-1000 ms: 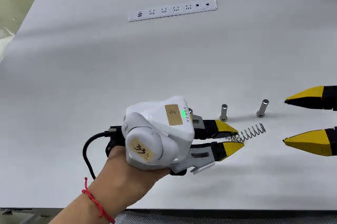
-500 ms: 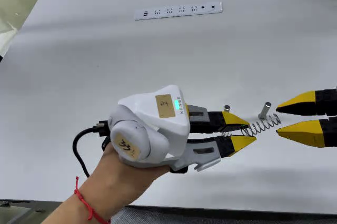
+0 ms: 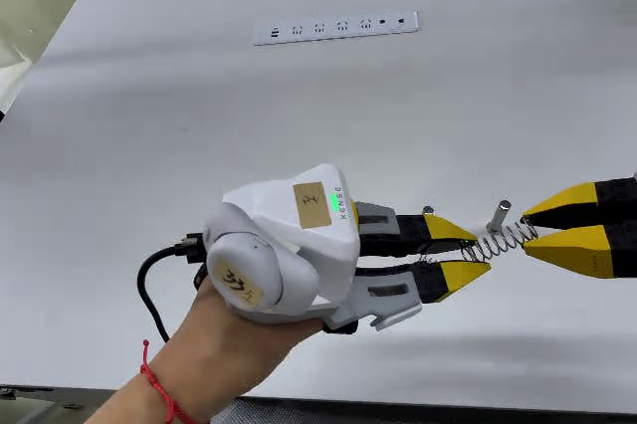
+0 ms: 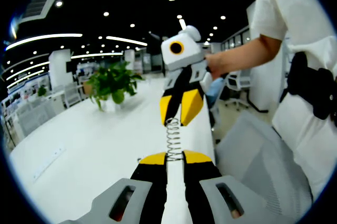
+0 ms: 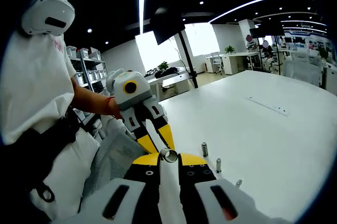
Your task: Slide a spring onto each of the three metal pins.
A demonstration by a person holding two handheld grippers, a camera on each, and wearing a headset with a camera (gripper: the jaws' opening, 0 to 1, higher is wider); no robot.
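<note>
Spring held off the table between both grippers, pins bare.
Head view: left gripper (image 3: 468,251) shut narrow on one end of the spring (image 3: 498,241), right gripper (image 3: 532,228) pinching the other end, near a pin (image 3: 498,214). Left gripper view: spring (image 4: 172,137) taut, so overpulling may deform it. Right gripper view: three pins (image 5: 205,149) on the table (image 5: 253,129); a weak pinch could flick the spring away.

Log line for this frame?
spring: airborne, spans both grippers | left gripper: shut on one end | right gripper: shut on other end | pins: upright
</note>
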